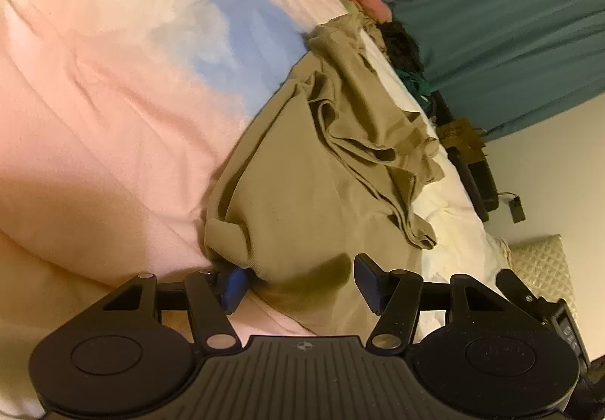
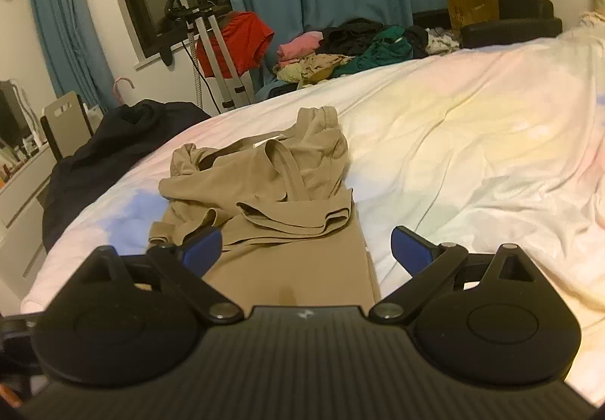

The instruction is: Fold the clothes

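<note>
I find both the left gripper and right gripper with jaws released, the crumpled tan cotton garment lying between and ahead on the pastel bedspread; I should pinch its near hem corners squarely.

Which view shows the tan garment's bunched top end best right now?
The right wrist view: the tan garment lies ahead, its bunched straps facing the camera. The left wrist view shows it tilted and from the side, folds harder to read.

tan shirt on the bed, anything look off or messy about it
Yes. The tan cotton shirt lies flat near the grippers, but its far half is bunched into a crumpled heap on the pastel bedspread, with loose hems showing. Both grippers are open.
</note>
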Tool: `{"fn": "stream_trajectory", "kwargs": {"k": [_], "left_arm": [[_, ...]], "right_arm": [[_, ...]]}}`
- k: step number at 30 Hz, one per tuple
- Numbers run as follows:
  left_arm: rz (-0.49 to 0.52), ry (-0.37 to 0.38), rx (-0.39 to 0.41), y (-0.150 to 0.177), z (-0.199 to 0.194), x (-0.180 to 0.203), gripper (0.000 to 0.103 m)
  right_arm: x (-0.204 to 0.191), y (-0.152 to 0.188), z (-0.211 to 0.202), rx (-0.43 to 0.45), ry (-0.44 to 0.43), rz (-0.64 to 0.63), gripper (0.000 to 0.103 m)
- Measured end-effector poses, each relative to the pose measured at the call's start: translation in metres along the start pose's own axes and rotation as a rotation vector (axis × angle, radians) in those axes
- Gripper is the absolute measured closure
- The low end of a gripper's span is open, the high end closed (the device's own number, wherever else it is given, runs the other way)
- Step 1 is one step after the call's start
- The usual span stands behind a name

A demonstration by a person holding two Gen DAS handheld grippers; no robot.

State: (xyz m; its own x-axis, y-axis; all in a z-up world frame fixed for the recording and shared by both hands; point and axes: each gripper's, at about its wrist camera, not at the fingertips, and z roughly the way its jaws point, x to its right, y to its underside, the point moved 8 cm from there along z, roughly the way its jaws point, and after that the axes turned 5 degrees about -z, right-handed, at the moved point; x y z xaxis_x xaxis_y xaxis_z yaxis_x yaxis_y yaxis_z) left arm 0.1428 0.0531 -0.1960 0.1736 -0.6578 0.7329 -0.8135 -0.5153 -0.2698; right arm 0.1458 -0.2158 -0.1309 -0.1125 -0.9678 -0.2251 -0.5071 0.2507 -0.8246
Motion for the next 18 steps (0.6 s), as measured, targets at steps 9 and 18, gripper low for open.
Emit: {"fn": "stream_trajectory", "kwargs": {"k": [9,18], "left_arm": [[0.044,0.151,0.098,-0.015,-0.017,0.025,0.091],[0.040,0.243,0.161,-0.020,-0.027,0.041,0.093]], "right_arm": [[0.000,0.015,0.002,-0.118,-0.210,0.285,0.005],[-0.025,0.094,0.036,-0.435,-0.560,0.834,0.006]]}}
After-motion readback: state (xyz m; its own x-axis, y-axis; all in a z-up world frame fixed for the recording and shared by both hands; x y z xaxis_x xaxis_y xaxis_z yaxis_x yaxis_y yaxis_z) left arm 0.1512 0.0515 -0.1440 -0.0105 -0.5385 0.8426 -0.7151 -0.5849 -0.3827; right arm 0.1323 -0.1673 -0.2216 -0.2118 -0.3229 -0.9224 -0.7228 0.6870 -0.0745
